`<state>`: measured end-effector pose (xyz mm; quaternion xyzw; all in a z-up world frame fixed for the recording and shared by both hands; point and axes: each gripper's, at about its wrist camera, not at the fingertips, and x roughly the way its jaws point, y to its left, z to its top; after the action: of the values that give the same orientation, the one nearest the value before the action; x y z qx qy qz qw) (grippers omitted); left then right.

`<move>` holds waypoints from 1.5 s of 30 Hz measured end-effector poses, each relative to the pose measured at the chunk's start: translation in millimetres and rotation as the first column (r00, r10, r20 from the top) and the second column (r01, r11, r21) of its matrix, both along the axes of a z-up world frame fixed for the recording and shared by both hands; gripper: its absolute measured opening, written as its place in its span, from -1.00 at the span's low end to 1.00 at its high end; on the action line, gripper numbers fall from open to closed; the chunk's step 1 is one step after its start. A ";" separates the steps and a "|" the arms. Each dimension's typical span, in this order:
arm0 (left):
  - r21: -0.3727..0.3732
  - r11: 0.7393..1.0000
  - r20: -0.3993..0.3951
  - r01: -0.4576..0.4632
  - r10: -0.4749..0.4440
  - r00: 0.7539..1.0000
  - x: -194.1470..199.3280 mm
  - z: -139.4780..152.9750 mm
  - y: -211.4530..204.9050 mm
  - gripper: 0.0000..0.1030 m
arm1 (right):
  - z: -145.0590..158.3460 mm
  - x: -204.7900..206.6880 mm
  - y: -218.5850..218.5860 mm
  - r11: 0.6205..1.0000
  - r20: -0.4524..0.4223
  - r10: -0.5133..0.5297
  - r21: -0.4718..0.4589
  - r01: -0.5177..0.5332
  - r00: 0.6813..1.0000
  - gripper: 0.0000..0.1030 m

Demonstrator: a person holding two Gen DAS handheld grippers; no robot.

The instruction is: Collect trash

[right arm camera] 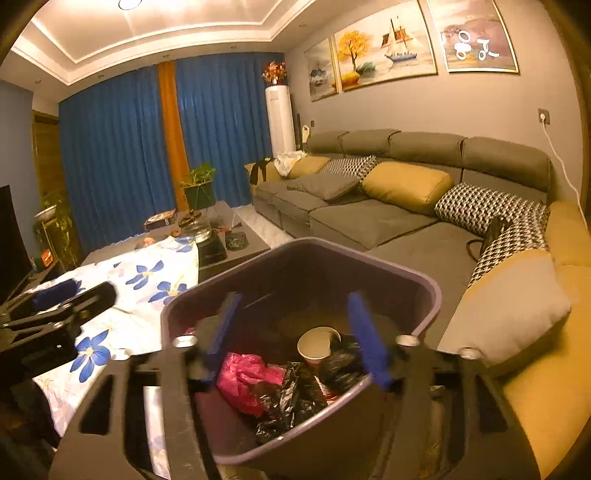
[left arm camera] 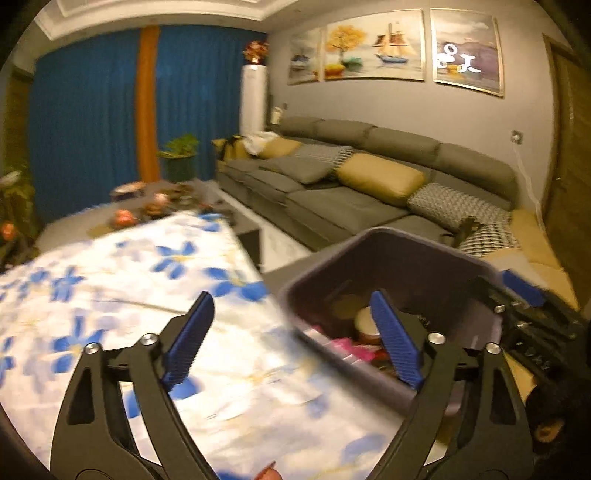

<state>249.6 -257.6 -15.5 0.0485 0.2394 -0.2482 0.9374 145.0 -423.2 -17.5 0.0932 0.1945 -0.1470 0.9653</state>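
Light: dim, warm yellow indoor cast in both views.
Source: a round ceiling lamp (right arm camera: pixel 129 3), with a glowing cove around the ceiling beside it.
Glare: white reflections on the framed painting (left arm camera: pixel 467 51) above the sofa (left arm camera: pixel 369 177).
Blur: floral cloth (left arm camera: pixel 147 314) smeared in the left view.
Edges: strong fisheye bending, black corners.
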 end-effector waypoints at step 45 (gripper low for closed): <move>-0.066 0.951 0.070 -0.301 0.305 0.950 -221.6 29.3 229.4 0.89 | 47.0 -175.0 209.0 0.987 0.064 0.029 -0.162 -0.018 0.998 0.89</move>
<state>28.0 -28.2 13.8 -0.0045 0.2000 -0.1058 0.9741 -30.1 -214.2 29.5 0.0173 0.1511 -0.1476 0.9773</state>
